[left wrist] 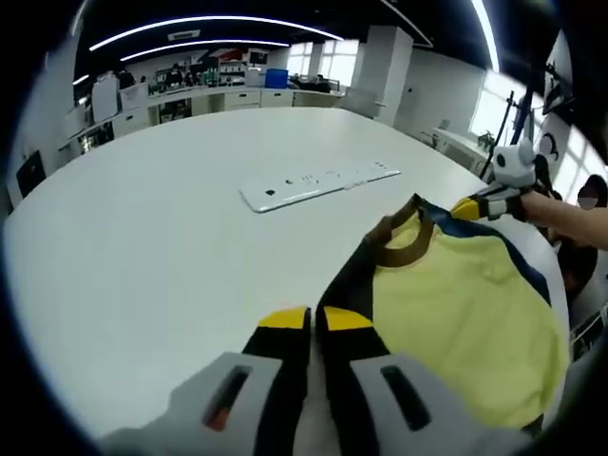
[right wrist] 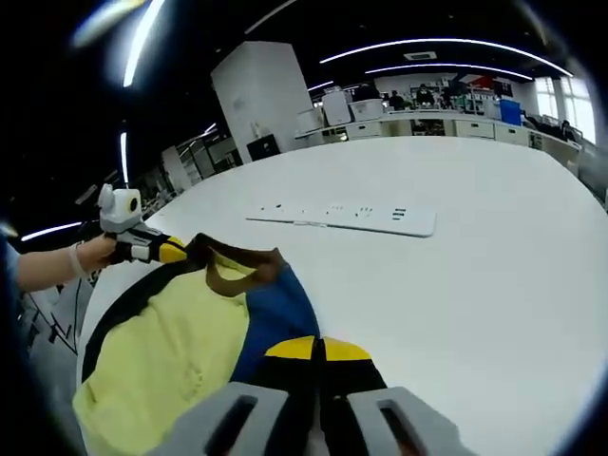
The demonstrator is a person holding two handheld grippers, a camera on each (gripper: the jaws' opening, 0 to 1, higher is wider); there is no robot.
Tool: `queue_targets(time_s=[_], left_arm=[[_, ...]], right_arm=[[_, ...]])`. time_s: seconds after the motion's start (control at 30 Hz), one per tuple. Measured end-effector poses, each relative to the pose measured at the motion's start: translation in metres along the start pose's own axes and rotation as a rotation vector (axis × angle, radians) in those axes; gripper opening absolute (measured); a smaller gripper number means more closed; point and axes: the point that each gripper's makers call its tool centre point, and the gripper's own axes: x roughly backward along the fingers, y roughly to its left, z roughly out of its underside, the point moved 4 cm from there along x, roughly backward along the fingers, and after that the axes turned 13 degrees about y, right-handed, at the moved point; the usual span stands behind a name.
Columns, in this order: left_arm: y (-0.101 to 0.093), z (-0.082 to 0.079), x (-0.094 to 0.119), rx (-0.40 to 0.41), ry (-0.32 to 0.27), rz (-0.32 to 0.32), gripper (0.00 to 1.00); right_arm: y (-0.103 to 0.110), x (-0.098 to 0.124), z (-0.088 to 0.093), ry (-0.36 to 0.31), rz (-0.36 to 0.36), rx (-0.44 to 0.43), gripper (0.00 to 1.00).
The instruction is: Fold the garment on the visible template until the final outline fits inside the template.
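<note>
In the left gripper view, the left gripper [left wrist: 316, 321] sits at the near edge of the white table [left wrist: 142, 247], its yellow-tipped jaws drawn together on the dark shoulder edge of the garment [left wrist: 456, 304], a yellow shirt with a brown collar [left wrist: 404, 249] and blue and black trim. The cloth runs taut from these jaws toward the collar. Beyond it, a long white strip [left wrist: 318, 184] lies flat on the tabletop, well apart from the shirt. At the right of this view the right gripper [left wrist: 486, 207] clamps the far shoulder, held by a person's hand [left wrist: 546, 207].

In the right gripper view, the person's hand [right wrist: 90, 253] and the left gripper [right wrist: 157, 251] appear at the left, gripping the shirt's dark edge. The garment [right wrist: 166, 351] hangs and drapes between the two tools at the table's [right wrist: 494, 285] near corner, part of it seeming to spill over the edge. The collar [right wrist: 233, 271] is in the middle, a blue panel [right wrist: 275, 313] leads down to the right gripper [right wrist: 318, 350], whose jaws are closed on that blue cloth. The white strip [right wrist: 347, 217] lies beyond.

Judging from this, the shirt is being carried by both shoulders toward the table's middle, with no fold made yet; I cannot make out a template outline. The next move calls for keeping both grips firm and level, then laying the shirt flat and smooth before any folding
</note>
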Motion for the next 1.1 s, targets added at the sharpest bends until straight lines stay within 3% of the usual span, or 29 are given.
queue_targets(time_s=[0.17,0.33,0.57,0.77,0.83,1.03,1.1], left_arm=[[0.006,-0.006,0.000,0.030,-0.029,-0.041,0.08],[0.007,-0.008,-0.001,0.048,-0.033,-0.042,0.12],[0.003,-0.012,0.003,-0.003,-0.042,-0.035,0.27],[-0.004,-0.013,0.007,-0.091,-0.043,-0.023,0.51],[-0.007,-0.012,0.009,-0.126,-0.036,-0.016,0.60],[-0.018,-0.011,0.016,-0.167,-0.044,0.037,0.82],[-0.023,-0.010,0.018,-0.225,-0.041,0.056,0.93]], right_arm=[[0.001,0.000,-0.001,0.003,0.004,0.015,0.00],[0.002,0.000,-0.002,0.003,0.003,0.027,0.00],[0.007,0.005,-0.005,-0.011,-0.011,0.079,0.00],[0.015,0.011,-0.010,-0.031,-0.031,0.127,0.24],[0.019,0.013,-0.010,-0.034,-0.056,0.138,0.36],[0.030,0.018,-0.003,-0.005,-0.087,0.183,0.60],[0.031,0.020,-0.001,-0.002,-0.086,0.184,0.68]])
